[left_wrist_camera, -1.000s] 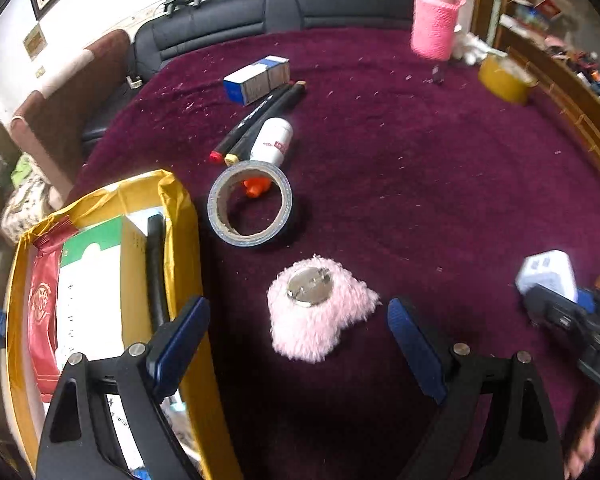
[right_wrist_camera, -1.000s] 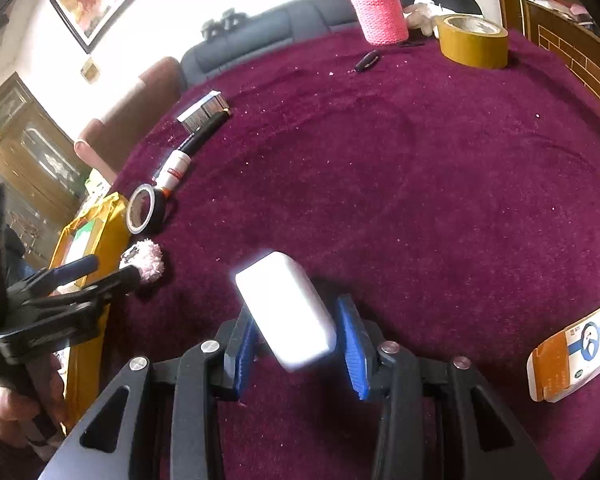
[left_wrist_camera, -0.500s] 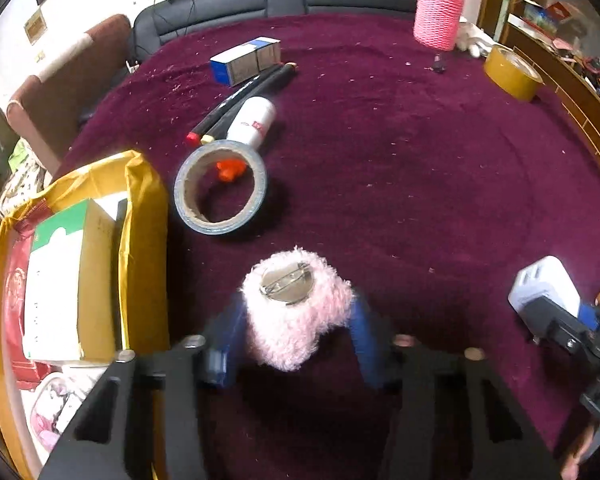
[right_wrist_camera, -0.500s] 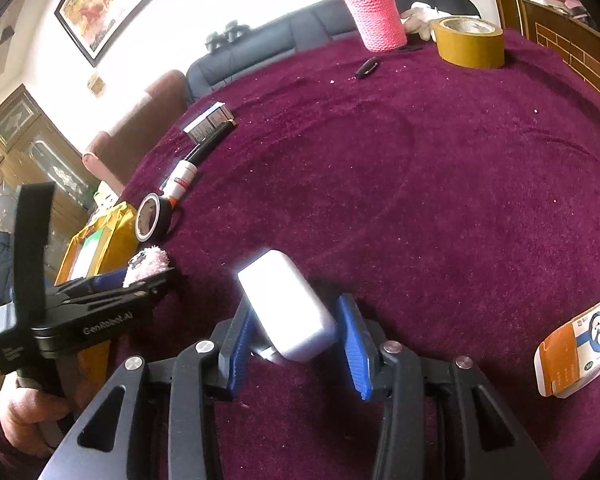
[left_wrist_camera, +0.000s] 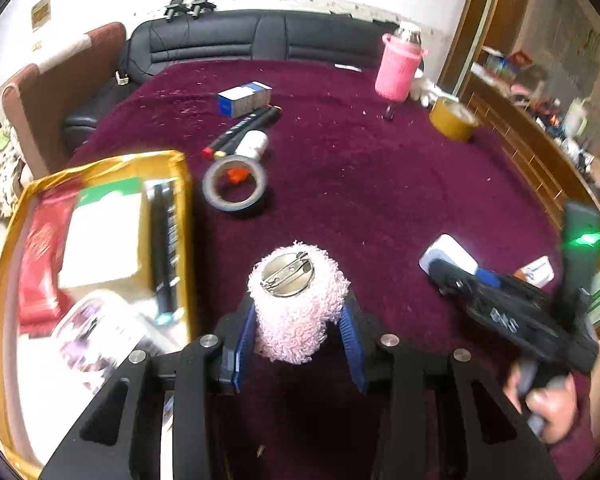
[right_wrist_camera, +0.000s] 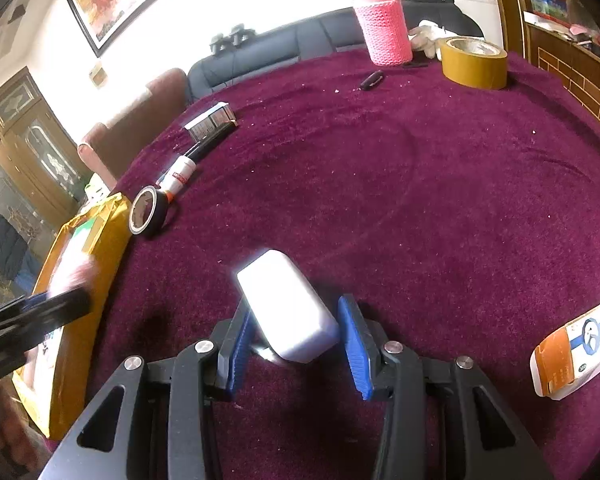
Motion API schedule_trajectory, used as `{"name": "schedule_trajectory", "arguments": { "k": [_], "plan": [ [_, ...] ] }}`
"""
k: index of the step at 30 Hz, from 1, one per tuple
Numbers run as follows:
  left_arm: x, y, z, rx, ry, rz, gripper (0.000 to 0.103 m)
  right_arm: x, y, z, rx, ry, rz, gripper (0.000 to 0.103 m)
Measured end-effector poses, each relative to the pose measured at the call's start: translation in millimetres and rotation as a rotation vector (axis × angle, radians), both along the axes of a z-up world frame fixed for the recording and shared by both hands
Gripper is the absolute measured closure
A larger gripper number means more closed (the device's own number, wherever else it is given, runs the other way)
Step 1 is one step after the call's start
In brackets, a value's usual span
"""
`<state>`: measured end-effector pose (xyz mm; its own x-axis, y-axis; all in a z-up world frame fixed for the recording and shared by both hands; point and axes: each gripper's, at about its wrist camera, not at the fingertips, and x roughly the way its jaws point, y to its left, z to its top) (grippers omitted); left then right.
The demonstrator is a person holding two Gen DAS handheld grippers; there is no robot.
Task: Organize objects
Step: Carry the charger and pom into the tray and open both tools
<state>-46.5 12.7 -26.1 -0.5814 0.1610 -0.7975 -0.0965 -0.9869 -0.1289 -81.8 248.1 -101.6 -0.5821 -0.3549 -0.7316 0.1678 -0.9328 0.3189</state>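
Observation:
A pink fluffy brooch (left_wrist_camera: 296, 320), its metal pin side facing up, sits between the blue pads of my left gripper (left_wrist_camera: 299, 322). The jaws are closing and the pads press into the fluff, holding it above the purple cloth beside the yellow box (left_wrist_camera: 182, 200). In the right wrist view the left gripper (right_wrist_camera: 32, 312) and the blurred pink brooch (right_wrist_camera: 76, 276) hang over the yellow box (right_wrist_camera: 112, 216). My right gripper (right_wrist_camera: 296, 320) is shut on a white block (right_wrist_camera: 284, 300) just above the cloth. That white block (left_wrist_camera: 448, 254) also shows at the right of the left wrist view.
The box holds a green-white carton (left_wrist_camera: 104, 232), a red packet and a black pen. On the cloth lie a grey tape roll (left_wrist_camera: 235, 184), markers (left_wrist_camera: 244, 128), a white bottle (left_wrist_camera: 252, 144), a blue-white carton (left_wrist_camera: 244, 98), a pink-sleeved flask (left_wrist_camera: 400, 72), yellow tape (left_wrist_camera: 452, 120) and an orange-white packet (right_wrist_camera: 572, 352).
My left gripper went from wide open around the brooch to shut on it, then lifted it and carried it left toward the yellow box. The right gripper kept still with the white block.

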Motion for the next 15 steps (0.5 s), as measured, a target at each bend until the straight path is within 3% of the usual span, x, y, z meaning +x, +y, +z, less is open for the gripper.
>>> {"name": "schedule_trajectory", "arguments": {
  "k": [9, 15],
  "plan": [
    [72.1, -76.1, 16.8, 0.038, 0.056, 0.132, 0.065, 6.2, -2.7, 4.6, 0.037, -0.012, -0.020, 0.059],
    [108.4, -128.6, 21.0, 0.013, 0.112, 0.253, 0.065, 30.3, -11.0, 31.1, -0.005, -0.005, 0.018, 0.060]
  ]
}}
